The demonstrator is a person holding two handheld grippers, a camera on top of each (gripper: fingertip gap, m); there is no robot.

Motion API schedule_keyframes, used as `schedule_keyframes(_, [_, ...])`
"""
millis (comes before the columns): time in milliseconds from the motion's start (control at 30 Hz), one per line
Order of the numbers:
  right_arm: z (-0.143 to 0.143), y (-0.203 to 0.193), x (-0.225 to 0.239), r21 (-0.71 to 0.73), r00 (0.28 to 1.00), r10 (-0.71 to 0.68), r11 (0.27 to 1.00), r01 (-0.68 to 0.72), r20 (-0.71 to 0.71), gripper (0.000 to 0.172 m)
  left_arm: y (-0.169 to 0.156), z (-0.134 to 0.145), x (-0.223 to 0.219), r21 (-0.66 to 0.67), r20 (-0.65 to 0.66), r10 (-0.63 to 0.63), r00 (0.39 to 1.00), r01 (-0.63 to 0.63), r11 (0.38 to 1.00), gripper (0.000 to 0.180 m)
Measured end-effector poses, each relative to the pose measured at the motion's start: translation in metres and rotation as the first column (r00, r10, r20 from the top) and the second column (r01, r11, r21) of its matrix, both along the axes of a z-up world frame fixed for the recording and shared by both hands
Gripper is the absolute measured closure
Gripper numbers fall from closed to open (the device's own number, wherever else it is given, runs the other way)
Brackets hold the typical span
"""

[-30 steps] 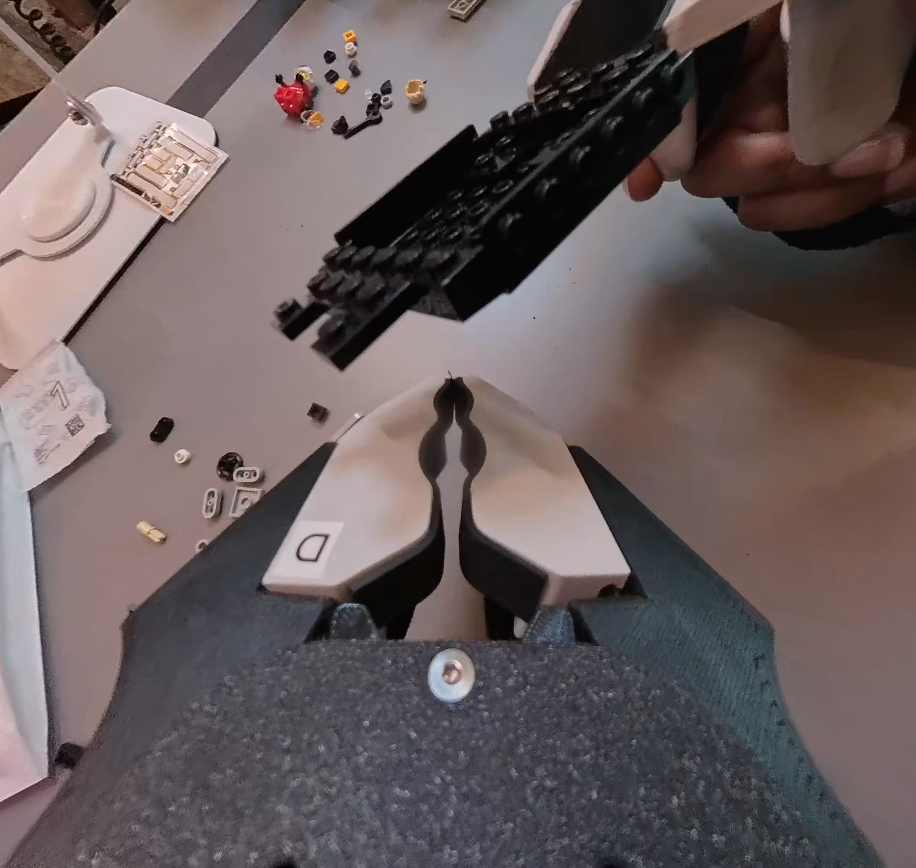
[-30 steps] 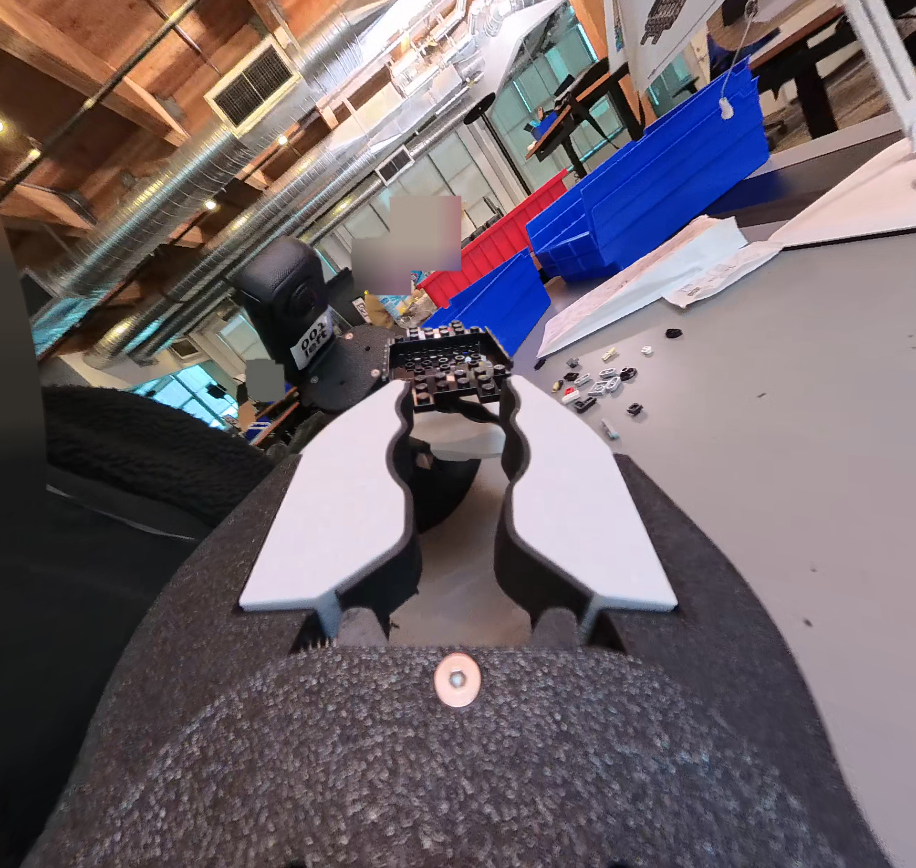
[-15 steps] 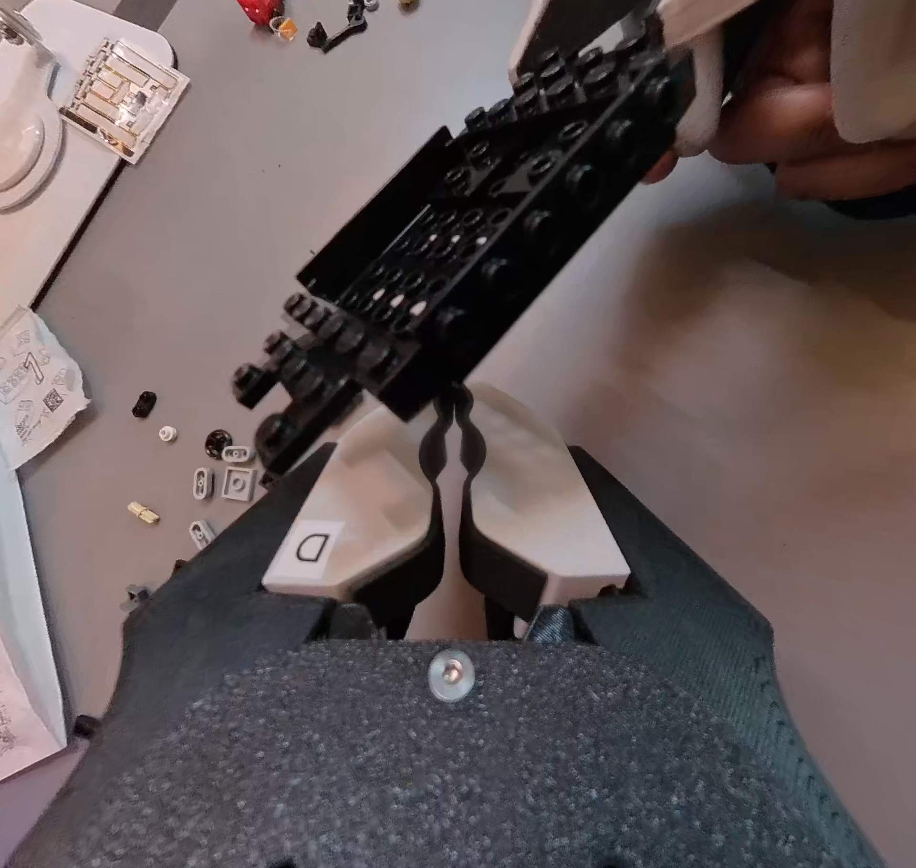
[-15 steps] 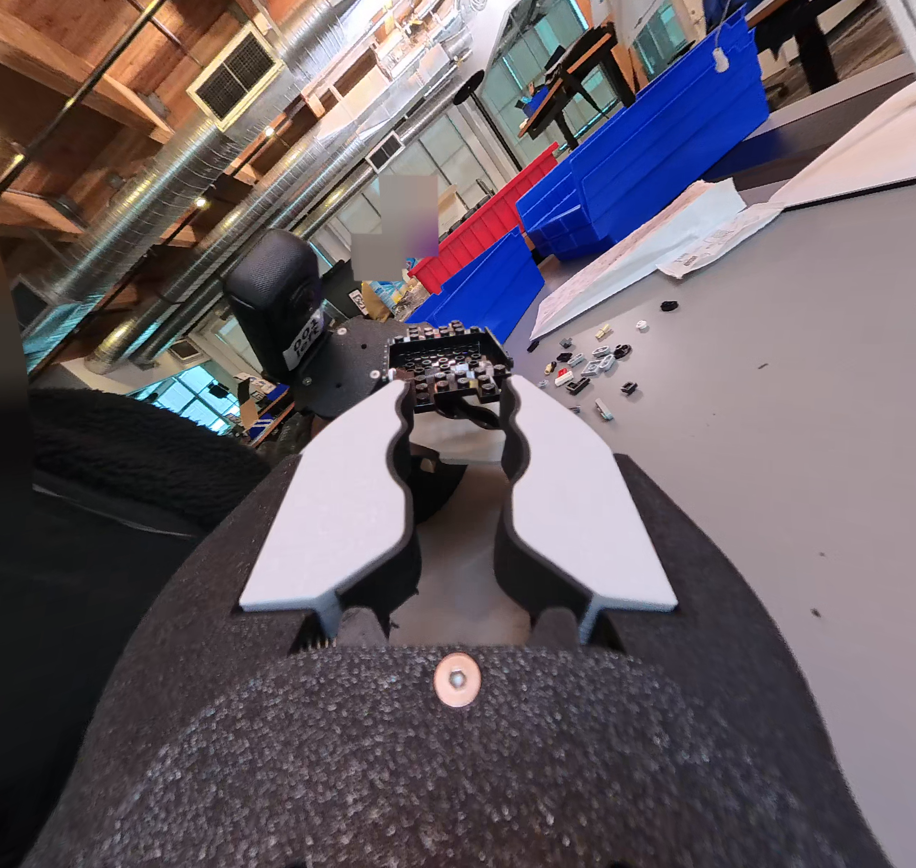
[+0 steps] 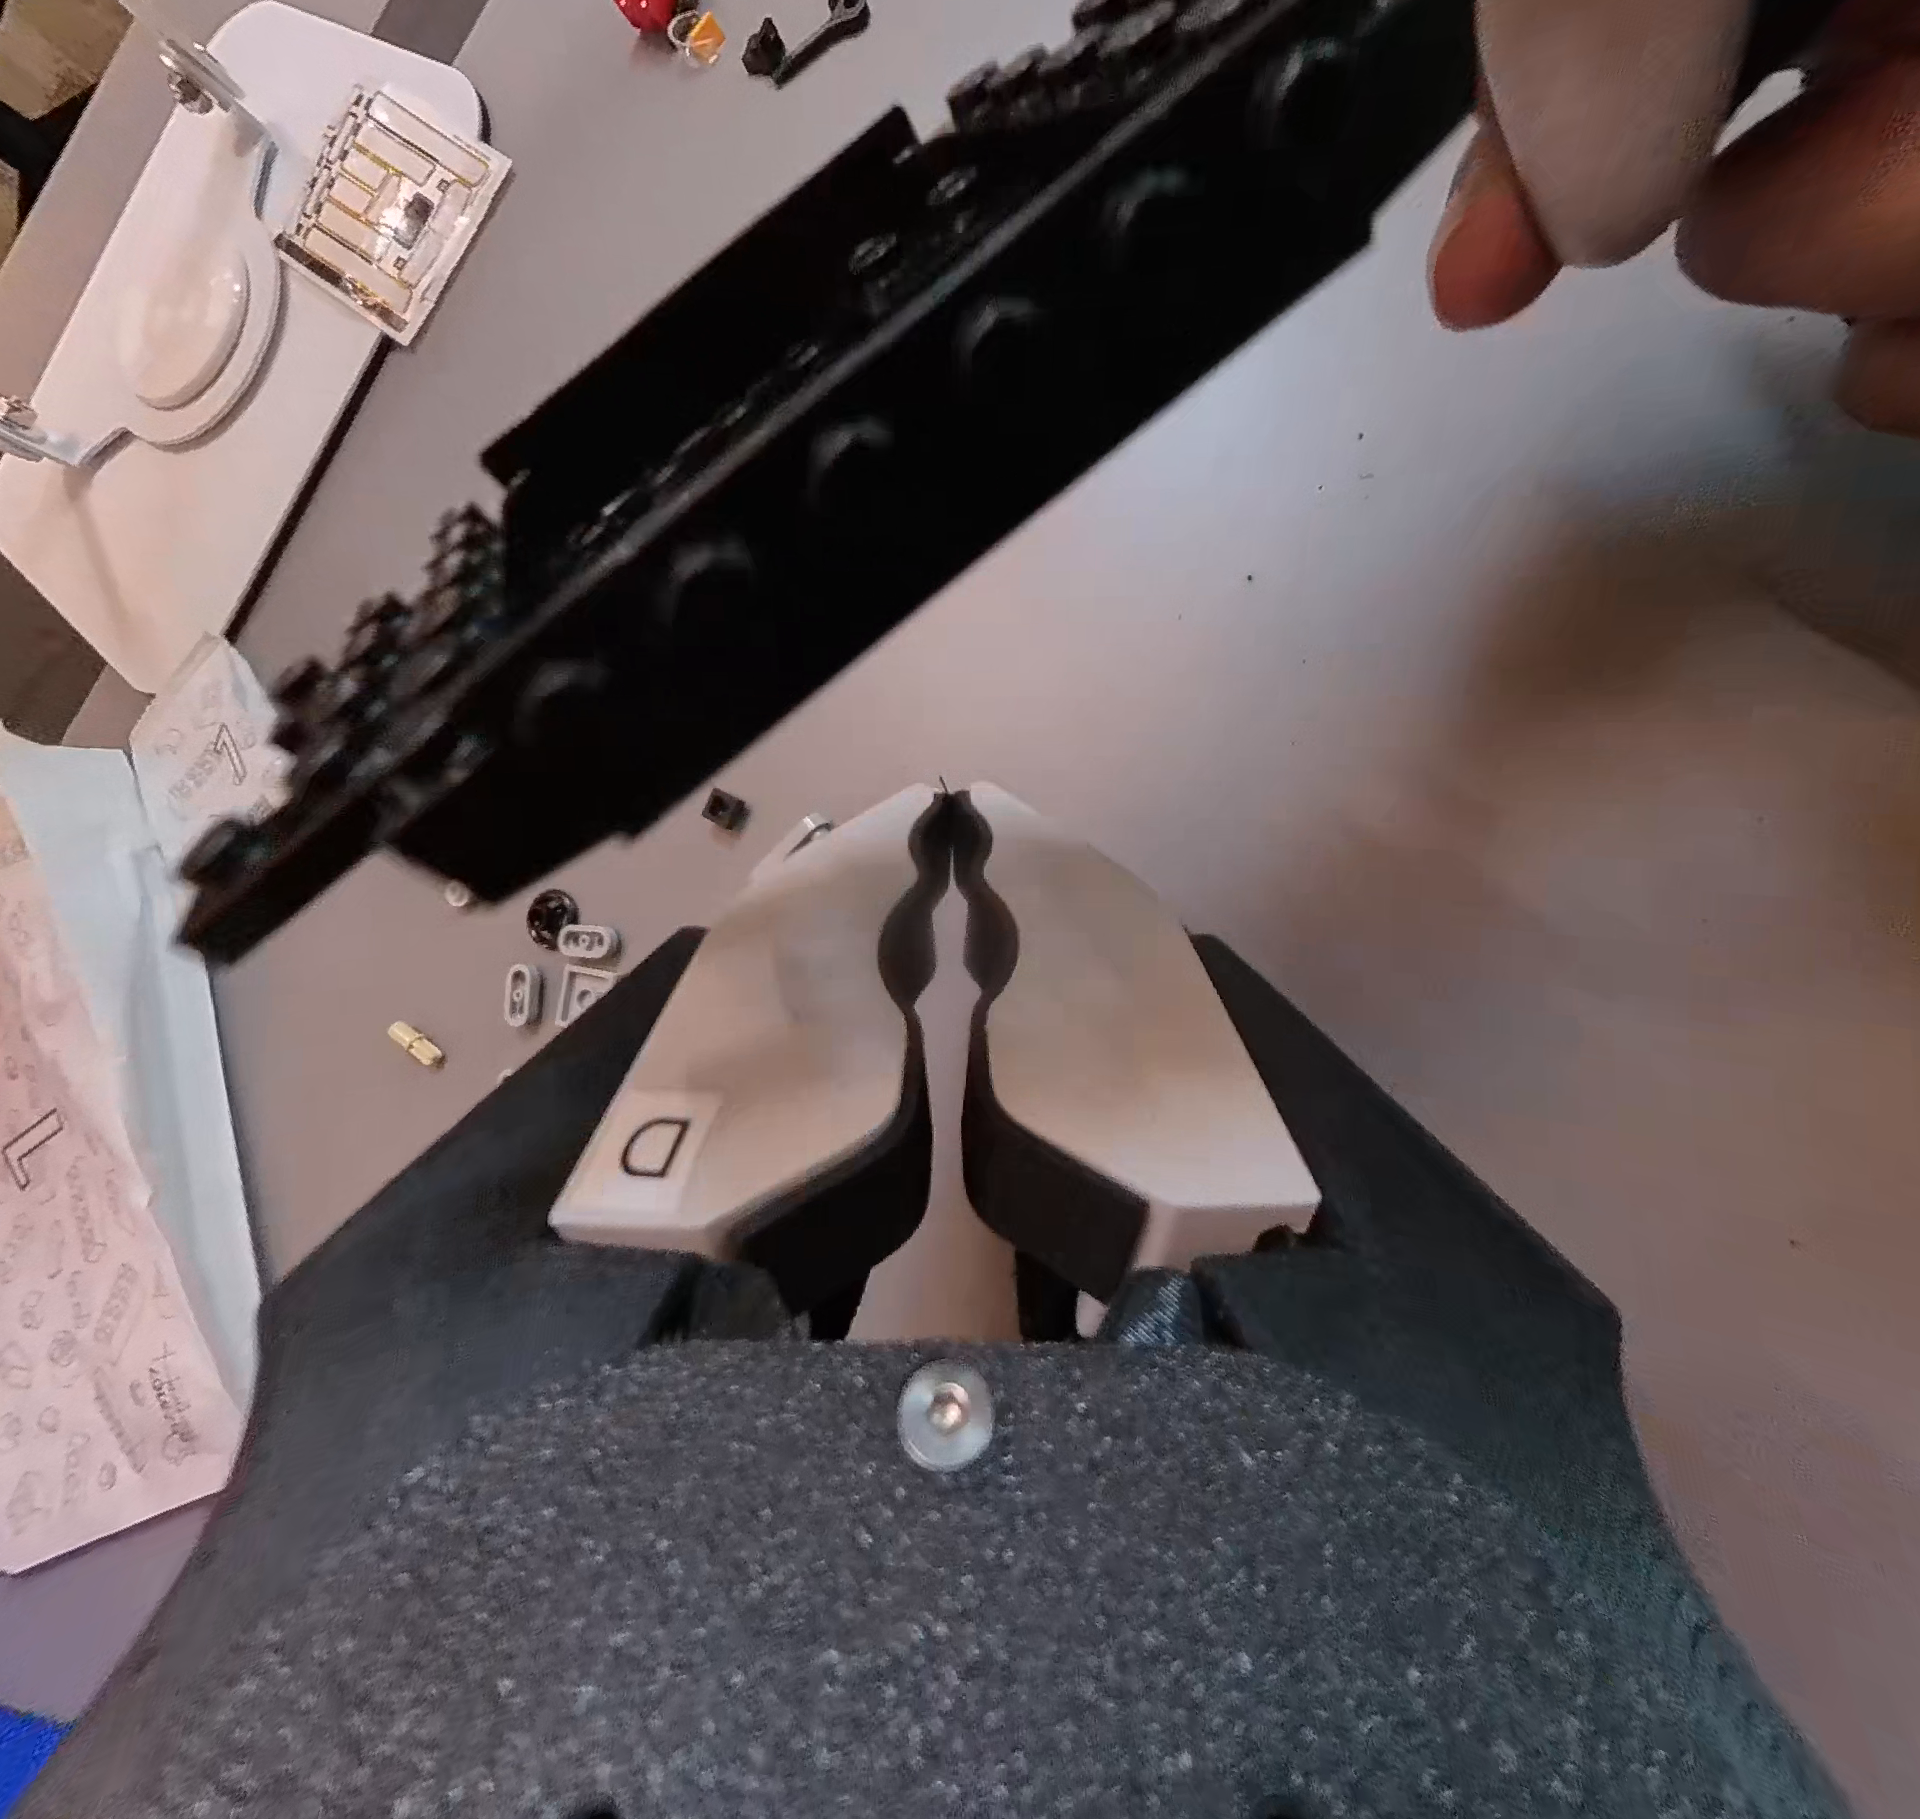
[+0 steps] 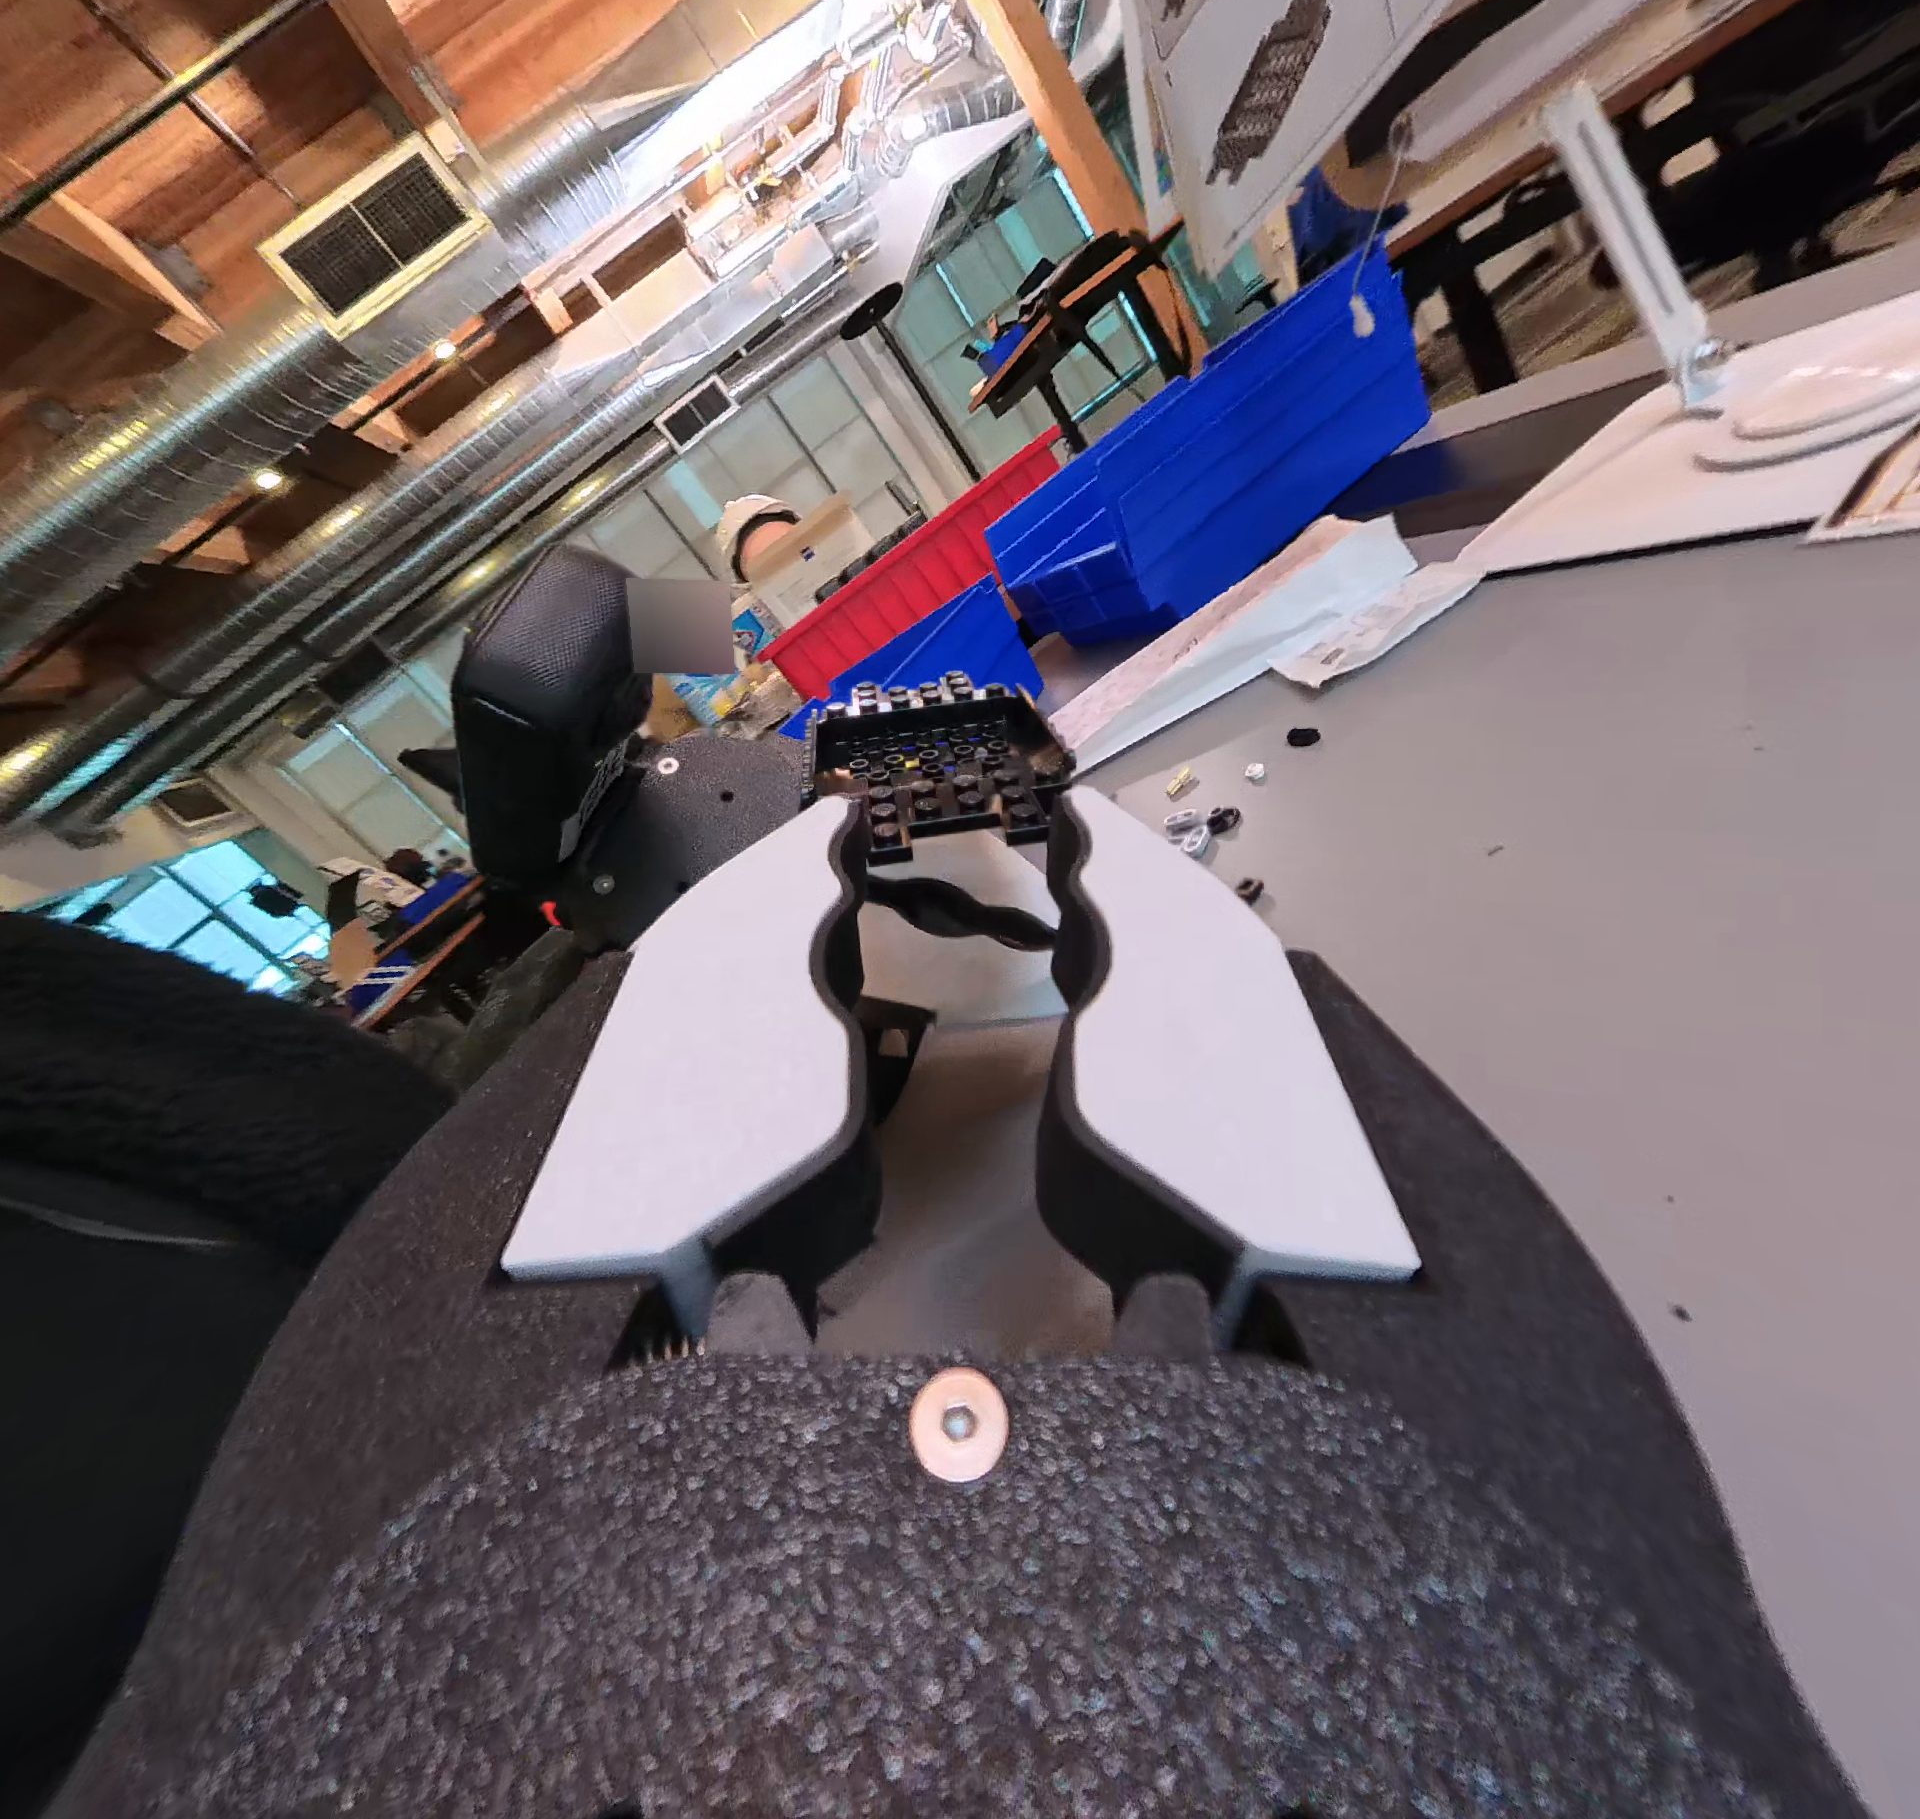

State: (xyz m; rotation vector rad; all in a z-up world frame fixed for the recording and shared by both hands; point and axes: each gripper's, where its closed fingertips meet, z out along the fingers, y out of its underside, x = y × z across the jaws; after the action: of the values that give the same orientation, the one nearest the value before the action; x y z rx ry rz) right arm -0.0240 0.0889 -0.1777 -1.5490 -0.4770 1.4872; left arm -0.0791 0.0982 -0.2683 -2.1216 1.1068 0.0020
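Right wrist view shows our right tool [image 6: 961, 813] clamping one end of the black brick assembly [image 6: 940, 756], which we judge light, rigid and best held by its edges, while our left tool [image 5: 951, 813] is closed on nothing.

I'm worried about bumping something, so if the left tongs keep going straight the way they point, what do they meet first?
Probably only the bare grey table. The shut left tongs point past the lower edge of the black brick plate, which hangs up-left of that line, though depth is unclear.

black studded brick assembly [image 6: 940, 767] | held aloft between right fingers [image 6: 1081, 834] | long, tilted, above table
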Motion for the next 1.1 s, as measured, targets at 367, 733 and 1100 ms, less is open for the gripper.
schedule_keyframes(367, [0.01,-0.014,-0.022,0.106,0.994,-0.099,0.99,0.094,0.042,0.138,0.008,-0.001,-0.006,-0.004,-0.035,0.041,0.999,-0.041,0.999,0.11])
schedule_keyframes(733, [0.006,-0.011,-0.024,0.108,0.992,-0.114,0.988,0.107,0.061,0.138,0.005,-0.004,-0.005,-0.02,-0.045,0.029,0.999,-0.03,0.999,0.109])
schedule_keyframes(1100, [0.003,-0.013,-0.028,0.11,0.992,-0.101,0.99,0.092,0.075,0.138,0.004,-0.009,-0.006,-0.04,-0.052,0.022,0.998,-0.024,0.999,0.098])
